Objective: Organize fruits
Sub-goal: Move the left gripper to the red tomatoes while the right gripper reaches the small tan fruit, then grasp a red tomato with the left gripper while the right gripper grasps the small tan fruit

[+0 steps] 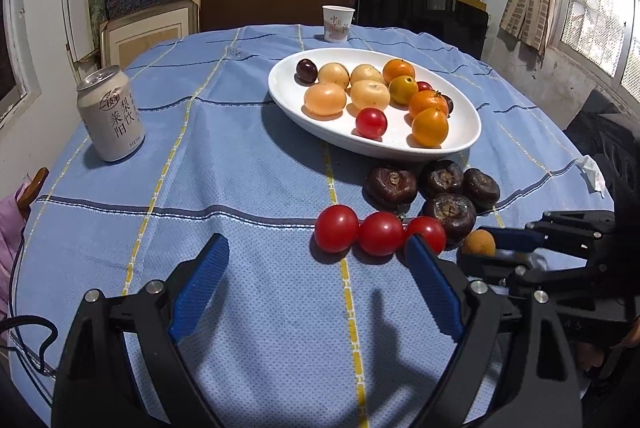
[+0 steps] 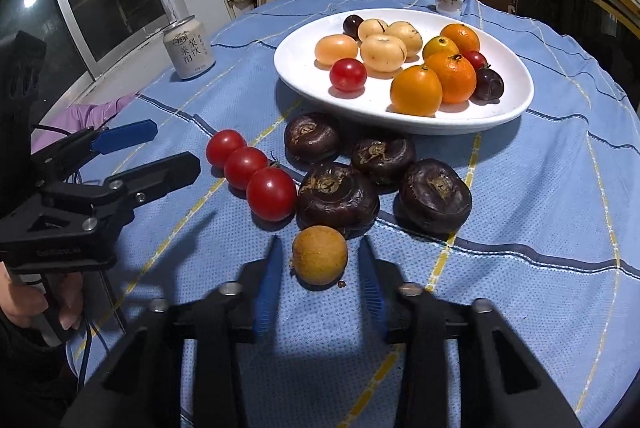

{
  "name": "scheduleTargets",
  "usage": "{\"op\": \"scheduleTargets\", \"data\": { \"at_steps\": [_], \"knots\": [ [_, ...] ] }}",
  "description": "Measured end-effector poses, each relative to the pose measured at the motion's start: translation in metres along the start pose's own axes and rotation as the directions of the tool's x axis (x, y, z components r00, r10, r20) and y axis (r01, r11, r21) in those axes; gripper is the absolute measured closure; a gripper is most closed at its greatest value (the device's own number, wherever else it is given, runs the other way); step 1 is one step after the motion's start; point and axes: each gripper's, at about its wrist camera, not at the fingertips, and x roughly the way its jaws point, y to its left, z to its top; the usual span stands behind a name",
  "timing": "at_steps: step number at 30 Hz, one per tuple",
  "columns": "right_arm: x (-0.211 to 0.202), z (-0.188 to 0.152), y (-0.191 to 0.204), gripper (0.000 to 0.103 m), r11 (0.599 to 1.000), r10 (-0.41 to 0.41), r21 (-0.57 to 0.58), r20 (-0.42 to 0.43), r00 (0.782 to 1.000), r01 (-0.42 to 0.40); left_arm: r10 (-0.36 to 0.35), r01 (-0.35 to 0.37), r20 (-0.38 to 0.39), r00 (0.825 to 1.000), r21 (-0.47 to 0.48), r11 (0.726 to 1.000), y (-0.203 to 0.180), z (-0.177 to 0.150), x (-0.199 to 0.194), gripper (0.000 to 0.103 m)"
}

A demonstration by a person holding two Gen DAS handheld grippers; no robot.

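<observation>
A small tan round fruit (image 2: 319, 255) lies on the blue cloth between the open fingers of my right gripper (image 2: 320, 248), with a gap on each side; it also shows in the left wrist view (image 1: 479, 243). Three red tomatoes (image 2: 271, 193) lie in a row to its left. Several dark water chestnuts (image 2: 338, 194) lie behind it. A white oval plate (image 2: 516, 103) holds oranges, pale fruits, a tomato and dark plums. My left gripper (image 1: 318, 248) is open and empty, near the tomatoes (image 1: 336, 228).
A drink can (image 1: 110, 113) stands at the left of the table. A paper cup (image 1: 338, 23) stands behind the plate. A crumpled tissue (image 1: 592, 171) lies at the right table edge. Shelves of boxes and a dark chair are behind.
</observation>
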Motion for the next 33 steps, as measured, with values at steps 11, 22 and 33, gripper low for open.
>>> {"op": "scheduleTargets", "data": {
  "at_steps": [11, 22, 33],
  "knots": [
    [-0.023, -0.014, -0.003, 0.075, 0.999, 0.049, -0.015, 0.074, 0.996, -0.048, 0.044, -0.046, -0.044, 0.998, -0.048, 0.998, 0.004, 0.018, 0.020, 0.015],
    [-0.026, -0.014, -0.011, 0.074, 0.995, 0.092, 0.017, 0.094, 0.991, -0.094, 0.067, -0.079, -0.114, 0.991, -0.105, 0.991, 0.025, 0.014, 0.030, 0.012],
    [-0.025, -0.014, -0.013, 0.074, 0.994, 0.102, 0.025, 0.086, 0.991, -0.105, 0.108, -0.110, -0.079, 0.991, -0.032, 0.993, 0.011, 0.017, 0.011, 0.013]
  ]
}}
